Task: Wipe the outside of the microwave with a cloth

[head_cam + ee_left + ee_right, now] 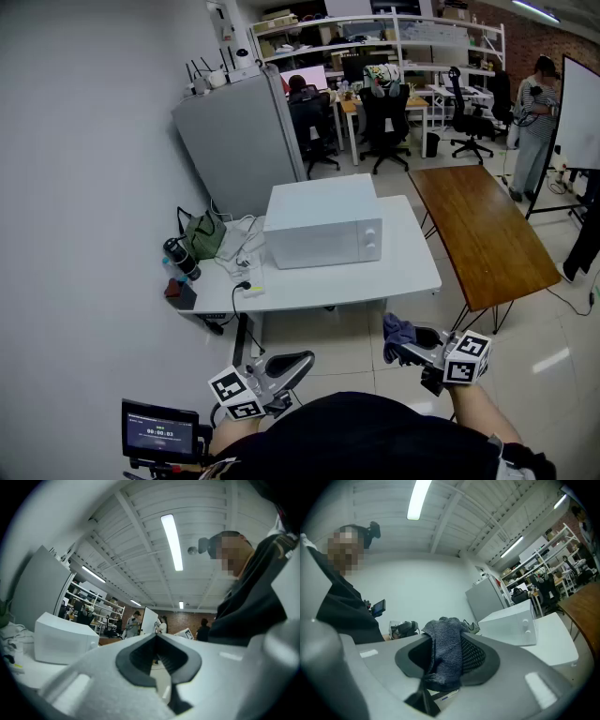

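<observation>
A white microwave (pixel 325 225) stands on a white table (pixel 412 272), door facing me, with two knobs at its right; it also shows in the left gripper view (pixel 61 639) and the right gripper view (pixel 511 623). My right gripper (pixel 394 345) is held near my body, well short of the table, shut on a dark grey-blue cloth (pixel 396 334) that bunches between its jaws (pixel 445 656). My left gripper (pixel 302 362) sits low at the left, shut with nothing between its dark pads (pixel 140 660).
On the table's left lie a green bag (pixel 202 232), a dark bottle (pixel 181 258), cables and a power strip (pixel 246 283). A grey cabinet (pixel 239 141) stands behind. A wooden table (pixel 483 230) is at the right. People and office chairs are farther back.
</observation>
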Demonstrator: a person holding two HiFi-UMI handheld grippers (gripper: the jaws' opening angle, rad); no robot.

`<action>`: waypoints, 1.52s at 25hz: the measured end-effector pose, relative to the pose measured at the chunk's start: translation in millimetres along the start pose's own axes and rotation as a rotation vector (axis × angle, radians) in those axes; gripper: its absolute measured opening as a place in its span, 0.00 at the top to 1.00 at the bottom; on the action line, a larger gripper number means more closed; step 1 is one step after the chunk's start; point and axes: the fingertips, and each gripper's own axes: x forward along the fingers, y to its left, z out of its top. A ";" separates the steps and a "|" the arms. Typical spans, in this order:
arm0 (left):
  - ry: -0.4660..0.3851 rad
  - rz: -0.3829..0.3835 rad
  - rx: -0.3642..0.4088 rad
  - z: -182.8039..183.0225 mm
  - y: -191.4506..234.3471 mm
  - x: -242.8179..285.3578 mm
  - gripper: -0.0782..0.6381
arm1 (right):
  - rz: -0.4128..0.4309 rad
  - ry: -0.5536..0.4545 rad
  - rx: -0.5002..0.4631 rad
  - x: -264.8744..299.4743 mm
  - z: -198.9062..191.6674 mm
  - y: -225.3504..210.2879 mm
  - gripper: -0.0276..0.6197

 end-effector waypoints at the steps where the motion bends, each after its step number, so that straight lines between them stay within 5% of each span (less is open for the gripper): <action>1: -0.001 0.003 0.001 0.3 2.3 5.0 0.88 | 0.007 0.010 -0.003 1.5 2.5 -4.6 0.74; 7: -0.026 0.013 -0.012 2.4 41.9 0.6 0.88 | 0.040 0.056 -0.019 41.8 -1.1 -21.3 0.74; 18: -0.061 -0.090 0.049 60.0 255.8 -88.5 0.88 | -0.056 0.099 -0.109 273.6 38.5 -87.0 0.74; 25: -0.089 -0.056 0.037 74.4 342.6 -126.4 0.88 | -0.115 0.206 -0.249 386.1 66.1 -157.7 0.74; 32: -0.087 0.142 0.026 62.8 384.2 -150.2 0.88 | -0.099 0.492 -0.535 507.0 83.6 -280.4 0.74; 38: -0.116 0.382 0.020 57.3 391.4 -149.5 0.88 | -0.098 0.729 -0.647 617.7 71.6 -391.6 0.74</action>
